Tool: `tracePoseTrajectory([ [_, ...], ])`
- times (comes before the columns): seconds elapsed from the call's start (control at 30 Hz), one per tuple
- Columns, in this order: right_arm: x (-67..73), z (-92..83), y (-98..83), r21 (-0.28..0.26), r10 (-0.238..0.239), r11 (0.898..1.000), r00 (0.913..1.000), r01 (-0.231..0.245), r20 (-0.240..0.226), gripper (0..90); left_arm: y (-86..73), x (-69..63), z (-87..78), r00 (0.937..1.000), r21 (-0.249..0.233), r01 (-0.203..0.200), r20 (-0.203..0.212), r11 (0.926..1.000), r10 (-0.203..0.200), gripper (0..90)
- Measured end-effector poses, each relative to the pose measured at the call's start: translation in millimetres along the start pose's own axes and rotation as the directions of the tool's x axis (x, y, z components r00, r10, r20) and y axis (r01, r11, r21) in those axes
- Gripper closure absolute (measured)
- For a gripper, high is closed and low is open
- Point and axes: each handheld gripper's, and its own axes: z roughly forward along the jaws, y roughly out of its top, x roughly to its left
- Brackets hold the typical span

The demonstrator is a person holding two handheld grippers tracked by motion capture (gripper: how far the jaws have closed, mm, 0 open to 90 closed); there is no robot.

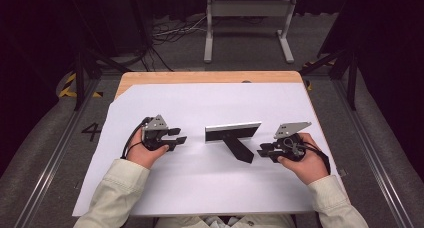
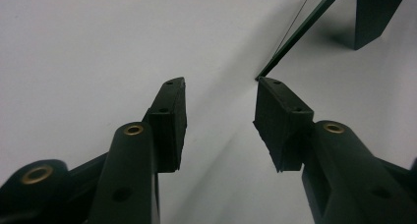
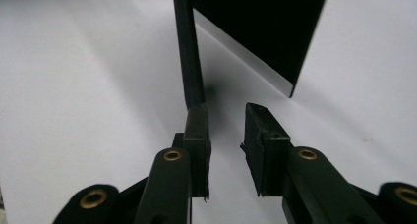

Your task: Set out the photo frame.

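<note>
A thin upright panel [image 1: 233, 131] with a black face and a pale top edge stands on the white sheet [image 1: 200, 188], propped by a black leg [image 1: 238, 149] that runs toward me. My left gripper [image 1: 179, 136] rests to the panel's left, open and holding nothing. In the left gripper view the gripper [image 2: 221, 86] has its right jaw tip close to the panel's [image 2: 300, 32] near corner. My right gripper [image 1: 262, 150] sits beside the leg's tip, jaws apart and empty. In the right gripper view that gripper [image 3: 223, 111] faces the panel's broad black face [image 3: 260, 27], with a thin black edge [image 3: 189, 47] just past one jaw.
The white sheet covers most of a wooden table [image 1: 200, 77], which shows along the far edge. A white metal frame [image 1: 247, 23] and cables lie on the floor beyond. Metal rails [image 1: 372, 153] run along both sides of the table.
</note>
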Motion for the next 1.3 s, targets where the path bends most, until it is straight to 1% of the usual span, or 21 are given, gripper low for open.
tracePoseTrajectory([
  [0.03,0.0,0.0,0.0,0.000,0.000,1.000,1.0000,0.000,0.000,72.4,0.0,0.0,0.0,1.0000,0.000,0.000,0.000,1.0000,0.000,61.6],
  [0.07,-0.3,-3.6,-0.4,-0.008,0.005,1.000,0.9999,-0.005,0.011,72.4,0.4,-0.8,1.7,0.9999,-0.001,-0.005,-0.011,1.0000,0.005,61.6],
  [0.13,-1.1,-8.5,-0.6,-0.031,0.009,0.999,0.9993,-0.008,0.036,72.0,0.7,-1.1,3.5,0.9992,0.000,-0.023,-0.032,0.9997,0.023,65.4],
  [0.23,-2.1,-13.8,-0.4,-0.067,0.015,0.998,0.9968,-0.010,0.079,66.7,0.4,-1.6,5.4,0.9994,-0.025,-0.006,-0.034,0.9997,0.005,68.6],
  [0.33,-2.6,-18.1,-0.4,-0.116,0.018,0.993,0.9922,-0.004,0.124,63.9,0.4,-3.9,7.5,0.9991,-0.037,-0.006,-0.042,0.9993,0.005,70.4],
  [0.37,-2.9,-19.0,-0.5,-0.125,0.020,0.992,0.9907,-0.003,0.135,63.3,0.6,-4.9,8.4,0.9987,-0.039,-0.011,-0.050,0.9992,0.009,70.4],
  [0.43,-4.2,-22.1,-1.3,-0.162,0.029,0.987,0.9857,-0.002,0.166,62.1,1.0,-6.8,9.6,0.9983,-0.037,-0.014,-0.057,0.9992,0.012,70.3],
  [0.5,-5.8,-24.2,-2.2,-0.187,0.035,0.982,0.9811,0.001,0.190,60.2,1.0,-7.6,10.7,0.9983,-0.039,-0.012,-0.057,0.9992,0.010,70.0],
  [0.53,-6.7,-24.4,-2.6,-0.191,0.037,0.982,0.9802,0.000,0.194,59.3,1.0,-7.6,10.7,0.9983,-0.039,-0.012,-0.057,0.9992,0.010,69.7],
  [0.7,-9.4,-25.2,-5.3,-0.219,0.050,0.976,0.9731,0.000,0.225,58.0,0.2,-6.6,12.2,0.9987,-0.038,0.018,-0.046,0.9991,-0.020,68.2],
  [0.73,-9.4,-25.2,-5.3,-0.219,0.050,0.976,0.9731,0.000,0.225,58.0,0.2,-6.6,12.2,0.9987,-0.038,0.018,-0.046,0.9991,-0.020,68.1],
  [0.77,-10.9,-26.0,-6.0,-0.226,0.053,0.974,0.9711,0.001,0.233,57.9,0.1,-5.9,12.9,0.9986,-0.038,0.029,-0.042,0.9989,-0.031,68.1],
  [0.9,-12.2,-27.2,-6.9,-0.230,0.063,0.973,0.9693,-0.007,0.238,57.9,1.1,-4.9,15.0,0.9987,-0.034,0.029,-0.041,0.9990,-0.031,68.7],
  [0.93,-13.0,-28.1,-7.6,-0.228,0.067,0.974,0.9687,-0.012,0.239,58.0,1.7,-5.0,17.1,0.9987,-0.033,0.030,-0.041,0.9990,-0.031,70.2],
  [1.0,-13.6,-28.9,-7.8,-0.228,0.069,0.974,0.9683,-0.013,0.240,58.1,1.8,-5.6,18.2,0.9986,-0.030,0.033,-0.040,0.9990,-0.035,71.6],
  [1.07,-14.2,-29.5,-7.7,-0.227,0.065,0.974,0.9679,-0.008,0.243,58.5,2.7,-6.1,21.0,0.9986,-0.027,0.028,-0.044,0.9992,-0.029,72.1],
  [1.17,-15.0,-30.1,-7.9,-0.225,0.062,0.974,0.9678,-0.006,0.244,58.7,3.7,-6.6,22.7,0.9988,-0.024,0.029,-0.039,0.9993,-0.030,72.1],
  [1.2,-15.1,-30.4,-8.0,-0.222,0.064,0.975,0.9677,-0.009,0.244,58.6,4.2,-6.4,23.3,0.9989,-0.023,0.023,-0.039,0.9995,-0.024,71.6],
  [1.23,-15.2,-30.7,-8.2,-0.223,0.065,0.975,0.9675,-0.010,0.244,58.7,4.6,-6.9,24.3,0.9988,-0.024,0.029,-0.038,0.9993,-0.030,71.3],
  [1.27,-15.4,-31.2,-8.4,-0.223,0.065,0.975,0.9672,-0.009,0.245,59.0,5.4,-6.3,25.2,0.9990,-0.024,0.022,-0.038,0.9995,-0.023,70.9],
  [1.3,-15.5,-31.7,-8.6,-0.223,0.063,0.975,0.9672,-0.007,0.246,59.0,6.0,-6.3,26.2,0.9991,-0.024,0.023,-0.035,0.9995,-0.023,70.6],
])
